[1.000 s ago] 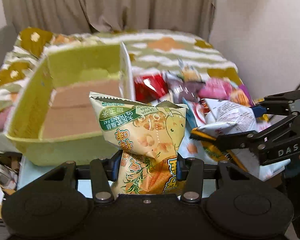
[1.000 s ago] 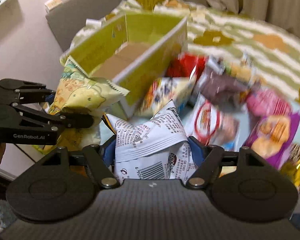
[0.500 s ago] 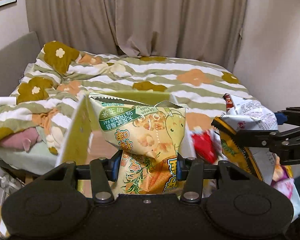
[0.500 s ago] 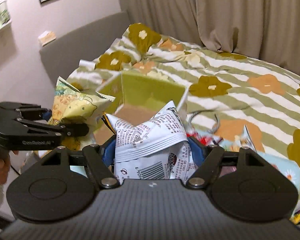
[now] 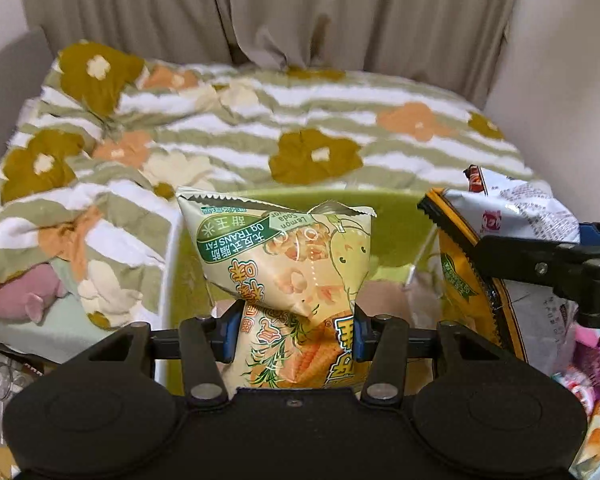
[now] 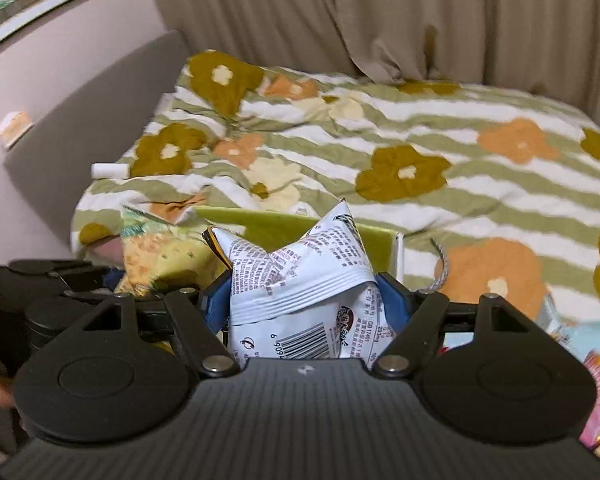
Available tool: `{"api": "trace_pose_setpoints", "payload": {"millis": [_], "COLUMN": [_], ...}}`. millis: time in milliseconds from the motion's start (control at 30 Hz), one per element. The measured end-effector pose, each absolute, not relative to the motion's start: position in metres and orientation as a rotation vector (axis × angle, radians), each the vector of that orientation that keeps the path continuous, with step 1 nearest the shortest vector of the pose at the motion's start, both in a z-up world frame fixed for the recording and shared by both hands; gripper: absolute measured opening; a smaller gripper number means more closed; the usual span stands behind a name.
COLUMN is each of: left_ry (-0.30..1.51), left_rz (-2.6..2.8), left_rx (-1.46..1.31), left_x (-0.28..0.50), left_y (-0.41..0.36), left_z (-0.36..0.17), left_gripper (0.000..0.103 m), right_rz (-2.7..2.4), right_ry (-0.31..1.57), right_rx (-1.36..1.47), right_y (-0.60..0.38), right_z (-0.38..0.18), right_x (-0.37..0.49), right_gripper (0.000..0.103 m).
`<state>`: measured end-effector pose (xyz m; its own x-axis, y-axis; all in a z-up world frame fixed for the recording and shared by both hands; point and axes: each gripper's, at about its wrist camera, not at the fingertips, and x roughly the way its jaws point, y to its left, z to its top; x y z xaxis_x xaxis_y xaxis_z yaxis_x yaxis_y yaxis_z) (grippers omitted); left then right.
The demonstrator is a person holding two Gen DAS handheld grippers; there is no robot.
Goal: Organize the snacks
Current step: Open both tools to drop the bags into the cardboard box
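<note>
Above the green box, left claw, its jaws just eased slightly, still pinches the yellow corn-snack bag; beside it, right claw clamps the white snack bag. Behind both lies the flowered bed.

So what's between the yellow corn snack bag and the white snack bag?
In the left wrist view, only the green box's inside shows between the yellow bag and white bag.
</note>
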<state>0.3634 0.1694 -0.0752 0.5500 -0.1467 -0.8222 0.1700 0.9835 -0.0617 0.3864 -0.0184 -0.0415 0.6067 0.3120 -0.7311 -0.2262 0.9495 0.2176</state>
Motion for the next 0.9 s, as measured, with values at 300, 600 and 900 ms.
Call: {"api": "trace_pose_setpoints", "payload": {"millis": [300,600,900], "left_ry": [0.947,0.873,0.832], "left_rz": [-0.179,-0.079,-0.037], "left_rx": [0.055,0.052,0.037], "left_x": [0.367,0.333,0.32], "left_y": [0.181,0.185,0.186], "left_z": [-0.089,-0.069,-0.056], "left_gripper": [0.103,0.103,0.103], "right_rz": [0.228,0.286,0.322], "right_ry": [0.909,0.888,0.904], "right_rx": [0.11,0.103,0.082], "right_y": [-0.009,-0.006,0.007], "right_z": [-0.071,-0.068,-0.082], "right_x": [0.397,0.398,0.424], "right_gripper": [0.09,0.092,0.096]}}
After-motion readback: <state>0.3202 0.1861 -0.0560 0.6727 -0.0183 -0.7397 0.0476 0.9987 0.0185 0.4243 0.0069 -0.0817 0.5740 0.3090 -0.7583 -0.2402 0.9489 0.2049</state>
